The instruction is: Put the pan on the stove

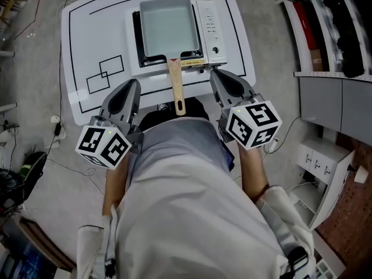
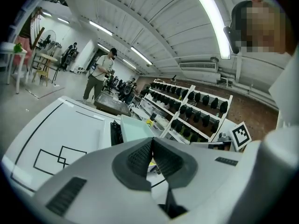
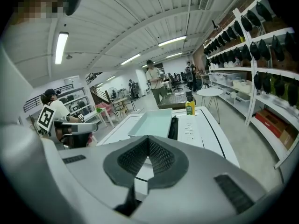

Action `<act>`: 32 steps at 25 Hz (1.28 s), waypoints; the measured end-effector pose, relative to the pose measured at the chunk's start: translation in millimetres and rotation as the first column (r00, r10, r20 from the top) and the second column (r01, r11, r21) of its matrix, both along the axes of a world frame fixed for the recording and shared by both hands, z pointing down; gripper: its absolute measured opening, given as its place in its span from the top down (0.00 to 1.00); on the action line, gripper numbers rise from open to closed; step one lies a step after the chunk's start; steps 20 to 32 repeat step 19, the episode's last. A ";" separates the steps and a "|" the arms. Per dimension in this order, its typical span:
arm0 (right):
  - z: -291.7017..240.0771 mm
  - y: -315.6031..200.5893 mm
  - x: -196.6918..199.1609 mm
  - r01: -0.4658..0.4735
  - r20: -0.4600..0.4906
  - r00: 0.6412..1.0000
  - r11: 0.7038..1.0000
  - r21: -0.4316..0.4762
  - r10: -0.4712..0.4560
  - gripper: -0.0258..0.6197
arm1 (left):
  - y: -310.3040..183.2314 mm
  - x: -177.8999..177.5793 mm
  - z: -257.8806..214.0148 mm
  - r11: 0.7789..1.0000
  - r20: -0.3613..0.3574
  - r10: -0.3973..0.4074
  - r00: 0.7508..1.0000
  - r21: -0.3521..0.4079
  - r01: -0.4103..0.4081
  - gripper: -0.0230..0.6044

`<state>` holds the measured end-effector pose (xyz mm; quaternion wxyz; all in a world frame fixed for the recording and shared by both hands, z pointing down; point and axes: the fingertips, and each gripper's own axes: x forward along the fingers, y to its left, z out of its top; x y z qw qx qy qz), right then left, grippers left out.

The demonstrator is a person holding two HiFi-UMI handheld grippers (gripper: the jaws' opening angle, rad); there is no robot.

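1. The pan [image 1: 167,27] sits on the stove [image 1: 210,28], with its wooden handle [image 1: 175,86] jutting past the stove's near edge.
2. The left gripper [image 2: 152,141] is pressed together, empty, on the near side of the stove.
3. The right gripper [image 3: 148,139] is likewise pressed together and empty.

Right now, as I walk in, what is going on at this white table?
A person stands at the white table, one hand-held gripper in each hand. The left hand-held gripper and the right hand-held gripper are both shut and empty, at the table's near edge. The pan sits on the stove, its wooden handle toward the person; neither gripper touches it.
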<state>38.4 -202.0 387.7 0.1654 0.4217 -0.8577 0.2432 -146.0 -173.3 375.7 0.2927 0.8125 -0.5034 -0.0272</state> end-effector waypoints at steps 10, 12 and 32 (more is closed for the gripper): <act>-1.5 -2.8 3.2 -0.012 -0.026 1.000 1.000 0.001 0.012 0.95 | -1.4 3.0 7.6 1.000 0.093 0.001 0.996 -0.008 0.000 0.95; -0.6 -3.2 3.3 -0.016 -0.030 0.999 1.000 -0.004 0.015 0.95 | -2.0 3.1 10.4 1.000 0.098 0.001 0.995 -0.018 0.001 0.95; 10.8 -5.6 9.8 -0.068 -0.086 0.994 0.997 -0.037 0.064 0.95 | -3.1 11.4 21.7 0.999 0.104 0.043 0.994 -0.037 -0.039 0.95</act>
